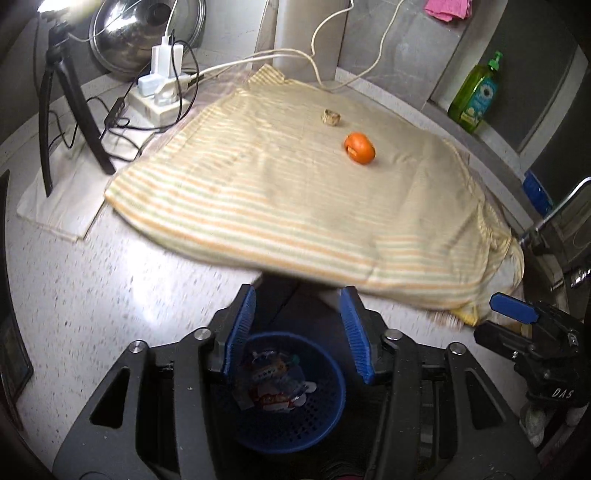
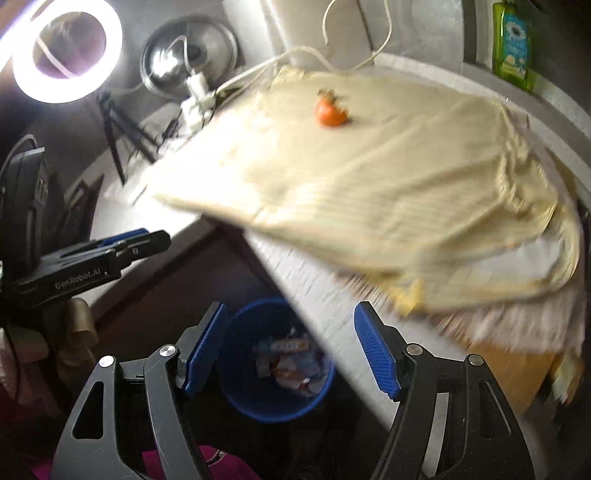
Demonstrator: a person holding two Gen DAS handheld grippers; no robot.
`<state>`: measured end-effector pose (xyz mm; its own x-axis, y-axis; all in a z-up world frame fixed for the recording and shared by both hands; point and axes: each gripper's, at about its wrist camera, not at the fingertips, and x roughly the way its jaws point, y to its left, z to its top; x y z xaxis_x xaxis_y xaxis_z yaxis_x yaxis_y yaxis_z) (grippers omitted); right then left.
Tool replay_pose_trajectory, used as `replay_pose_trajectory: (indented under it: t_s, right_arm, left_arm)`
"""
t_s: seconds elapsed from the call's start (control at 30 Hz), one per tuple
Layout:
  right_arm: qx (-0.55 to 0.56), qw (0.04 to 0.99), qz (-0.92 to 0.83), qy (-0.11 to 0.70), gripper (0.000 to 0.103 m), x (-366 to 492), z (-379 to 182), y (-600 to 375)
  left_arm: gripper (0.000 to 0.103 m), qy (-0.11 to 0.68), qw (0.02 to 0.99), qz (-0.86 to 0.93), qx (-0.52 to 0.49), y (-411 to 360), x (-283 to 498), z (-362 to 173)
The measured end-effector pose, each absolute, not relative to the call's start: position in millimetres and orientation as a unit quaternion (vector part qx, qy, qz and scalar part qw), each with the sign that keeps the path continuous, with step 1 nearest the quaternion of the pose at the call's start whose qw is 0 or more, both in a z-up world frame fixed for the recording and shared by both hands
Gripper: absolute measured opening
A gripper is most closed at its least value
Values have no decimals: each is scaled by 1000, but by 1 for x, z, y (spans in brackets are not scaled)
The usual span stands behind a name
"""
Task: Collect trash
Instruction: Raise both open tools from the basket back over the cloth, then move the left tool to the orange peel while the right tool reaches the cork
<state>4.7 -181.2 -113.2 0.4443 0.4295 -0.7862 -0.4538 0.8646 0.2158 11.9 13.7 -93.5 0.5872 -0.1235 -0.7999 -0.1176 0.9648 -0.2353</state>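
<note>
A: What's biggest on the counter?
B: A striped cloth [image 1: 295, 199], cream w/ thin orange and green bands, soft and wrinkled, spread over the speckled countertop [image 1: 110, 288]. Its near edge overhangs the counter lip; its right end is bunched.

A: And the bin?
B: A blue plastic basket [image 1: 325, 424], round, perforated wall, sits below the counter edge, mouth up. Crumpled wrappers [image 1: 275, 387] lie inside, mixed white, red and blue, glossy. No clear long axis to the pile.

A: The tongs?
B: Left gripper [image 1: 297, 332]: jaws spread wide, ribbed blue pads, nothing between them; it hangs above the basket. Right gripper [image 2: 291, 347]: same, wide apart and empty, basket showing in the gap. Frames are motion-blurred.

A: What's left on the cloth?
B: An orange round piece [image 1: 360, 147], smooth-skinned, looks like fruit or peel, toward the far side. In the left-wrist view its slightly longer axis runs from upper left to lower right. Just behind it, a small tan ring-shaped item [image 1: 331, 117], upright, opening facing up; the two are near but apart. Can't tell its material.

A: Background?
B: Green soap bottle [image 1: 476, 96] at right, white power strip [image 1: 162, 99] w/ chargers at left, ring light [image 2: 66, 51], steel pot lid [image 1: 147, 33].
</note>
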Motion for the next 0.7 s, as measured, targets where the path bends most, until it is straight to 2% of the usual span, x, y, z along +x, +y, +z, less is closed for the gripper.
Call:
replay_pose_trajectory:
  t_s: [0.2, 0.7]
  right_arm:
    - [-5, 860, 264, 436, 76, 51, -88, -205]
    - [-19, 872, 278, 403, 76, 162, -50, -231]
  left_arm:
    - [55, 443, 885, -1, -142, -5, 50, -82]
    - [55, 438, 887, -3, -148, -55, 146, -79]
